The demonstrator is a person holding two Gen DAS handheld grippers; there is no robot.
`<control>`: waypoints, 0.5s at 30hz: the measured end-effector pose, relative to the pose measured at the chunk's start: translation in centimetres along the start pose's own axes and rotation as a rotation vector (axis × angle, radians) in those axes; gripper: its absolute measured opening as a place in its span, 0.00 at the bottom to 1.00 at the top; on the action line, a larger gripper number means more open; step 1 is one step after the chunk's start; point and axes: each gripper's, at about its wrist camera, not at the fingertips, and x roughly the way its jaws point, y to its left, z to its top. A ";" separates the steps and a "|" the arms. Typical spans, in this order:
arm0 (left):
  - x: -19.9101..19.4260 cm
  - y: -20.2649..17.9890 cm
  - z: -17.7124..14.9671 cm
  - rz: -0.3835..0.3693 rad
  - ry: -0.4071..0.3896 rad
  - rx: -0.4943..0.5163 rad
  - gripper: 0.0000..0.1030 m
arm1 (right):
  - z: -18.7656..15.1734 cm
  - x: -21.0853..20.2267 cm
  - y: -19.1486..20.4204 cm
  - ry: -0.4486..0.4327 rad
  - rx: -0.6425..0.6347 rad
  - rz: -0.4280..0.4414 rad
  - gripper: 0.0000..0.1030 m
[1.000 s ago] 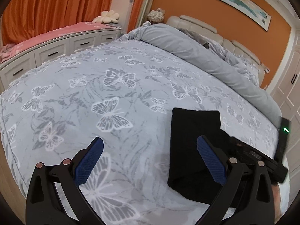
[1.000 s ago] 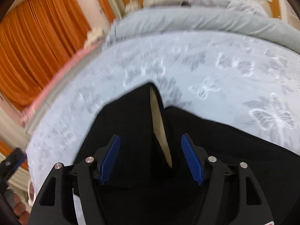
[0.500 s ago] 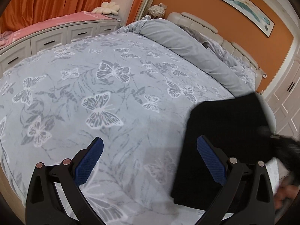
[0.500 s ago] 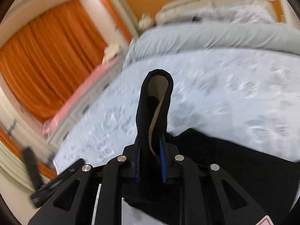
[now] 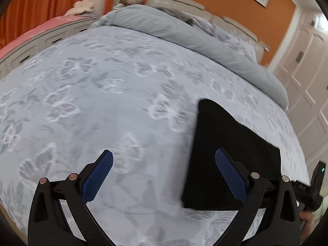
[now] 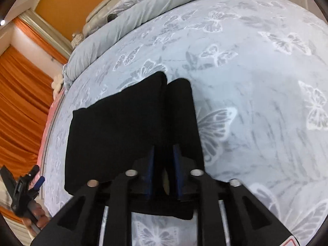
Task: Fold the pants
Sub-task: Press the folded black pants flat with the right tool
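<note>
The black pants (image 5: 221,153) lie folded into a thick rectangle on the butterfly-print bedspread (image 5: 106,102). In the right wrist view the pants (image 6: 123,127) fill the middle, with a narrow fold standing between the fingers. My right gripper (image 6: 164,164) is shut on that near fold of the pants, low over the bed. My left gripper (image 5: 164,174) is open and empty, hovering above the bedspread just left of the pants. The right gripper's body shows at the far right of the left wrist view (image 5: 307,190).
A rolled grey duvet (image 5: 205,39) and pillows lie at the head of the bed. Orange curtains (image 6: 18,102) and a pink-topped drawer unit (image 5: 37,37) stand beyond the left side. White cupboard doors (image 5: 307,71) stand at the right.
My right gripper, which shut on a fold and lifted it upright, has lowered it back onto the pile. The pants now lie flatter. My left gripper stayed open and shifted slightly.
</note>
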 end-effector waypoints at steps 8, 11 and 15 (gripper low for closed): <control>2.9 -4.6 -2.4 -0.009 0.068 0.115 0.95 | 0.8 0.2 1.9 -0.003 -0.115 0.035 0.56; 3.5 -4.6 -2.9 -0.014 0.099 0.123 0.95 | 0.3 1.1 3.3 0.020 -0.164 0.045 0.56; 3.9 -4.0 -2.7 -0.049 0.127 0.077 0.95 | -0.7 2.6 4.6 0.060 -0.222 -0.013 0.17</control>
